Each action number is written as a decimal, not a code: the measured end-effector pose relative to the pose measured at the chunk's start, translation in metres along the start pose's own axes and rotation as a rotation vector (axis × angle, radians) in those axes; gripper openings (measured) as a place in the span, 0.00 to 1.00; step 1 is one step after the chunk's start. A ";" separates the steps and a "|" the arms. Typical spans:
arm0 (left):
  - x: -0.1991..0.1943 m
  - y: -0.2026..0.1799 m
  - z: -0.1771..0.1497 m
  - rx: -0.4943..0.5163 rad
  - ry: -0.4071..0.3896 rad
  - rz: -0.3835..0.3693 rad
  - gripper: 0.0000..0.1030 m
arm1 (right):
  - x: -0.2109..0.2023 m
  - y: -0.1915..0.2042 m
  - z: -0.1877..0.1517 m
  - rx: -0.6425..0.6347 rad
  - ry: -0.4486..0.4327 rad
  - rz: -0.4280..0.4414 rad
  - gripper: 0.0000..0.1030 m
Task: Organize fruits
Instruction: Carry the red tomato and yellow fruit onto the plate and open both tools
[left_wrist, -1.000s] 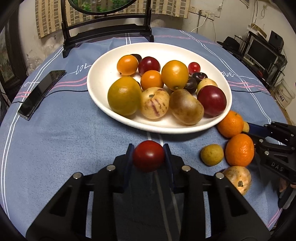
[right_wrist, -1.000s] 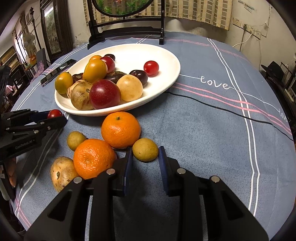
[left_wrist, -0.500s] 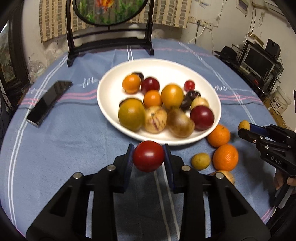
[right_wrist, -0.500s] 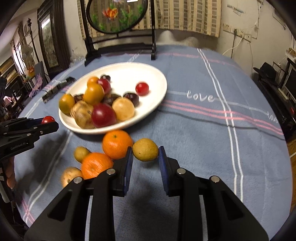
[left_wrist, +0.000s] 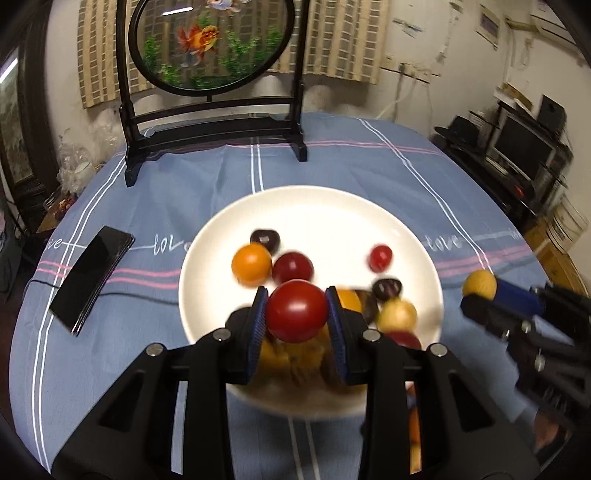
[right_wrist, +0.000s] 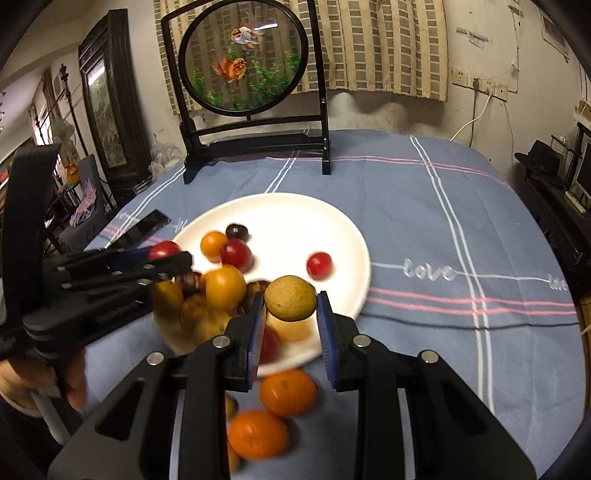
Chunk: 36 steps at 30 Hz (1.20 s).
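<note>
Left tool (left_wrist: 297, 312): clenched on a red tomato (left_wrist: 297, 310), blue pads pressing both flanks. Fruit carried clear of the cloth, over the near rim of the white plate (left_wrist: 332, 206). Seen from the right wrist view, the same tool (right_wrist: 173, 258) reaches in from the left with the tomato (right_wrist: 162, 250) at its tip.

Right tool (right_wrist: 290, 306): clenched on a small tan-green round fruit (right_wrist: 290, 297), rough-skinned, kind not clear. It hangs above the plate's near-right part (right_wrist: 347, 236). In the left wrist view this tool (left_wrist: 476, 291) comes in from the right with the fruit (left_wrist: 479, 283) at its tip.

Plate holds a crowd already: an orange-yellow fruit (left_wrist: 251, 264), a dark red one (left_wrist: 292, 266), a cherry tomato (left_wrist: 381, 257), two dark plums (left_wrist: 265, 238) (left_wrist: 386, 288), a pale yellow one (left_wrist: 397, 314). More lie under the tools, blurred. The far half of the plate is bare.

Still on the table (right_wrist: 443, 221), near side of the plate: two mandarins (right_wrist: 288, 392) (right_wrist: 257, 434) and a sliver of a small yellowish fruit (right_wrist: 230, 406) by the tool's left finger. Other loose pieces may be hidden behind the tool bodies.

Judgement: well past halfway. Two fruits are in transit and not yet set down; at least three remain to collect. Phone (left_wrist: 92, 275) far left, goldfish screen (left_wrist: 210, 44) at the far edge; neither part of the job.
</note>
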<state>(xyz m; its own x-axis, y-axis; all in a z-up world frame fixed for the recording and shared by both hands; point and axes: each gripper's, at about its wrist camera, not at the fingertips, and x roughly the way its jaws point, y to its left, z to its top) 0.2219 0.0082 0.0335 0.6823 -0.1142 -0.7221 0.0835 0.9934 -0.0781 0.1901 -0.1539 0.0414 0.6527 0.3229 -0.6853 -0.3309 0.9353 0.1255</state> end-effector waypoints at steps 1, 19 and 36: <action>0.006 0.001 0.004 -0.008 0.008 0.001 0.31 | 0.009 0.003 0.006 0.011 0.006 0.001 0.28; 0.050 0.017 0.005 -0.041 0.054 0.083 0.31 | 0.080 -0.002 0.019 0.084 0.102 -0.030 0.28; 0.049 0.010 -0.001 -0.022 0.020 0.105 0.48 | 0.081 -0.009 0.012 0.113 0.127 0.009 0.30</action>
<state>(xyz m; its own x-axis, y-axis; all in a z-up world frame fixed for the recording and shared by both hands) 0.2552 0.0127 -0.0035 0.6721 -0.0097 -0.7404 -0.0039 0.9999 -0.0166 0.2539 -0.1343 -0.0066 0.5564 0.3172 -0.7680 -0.2529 0.9451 0.2071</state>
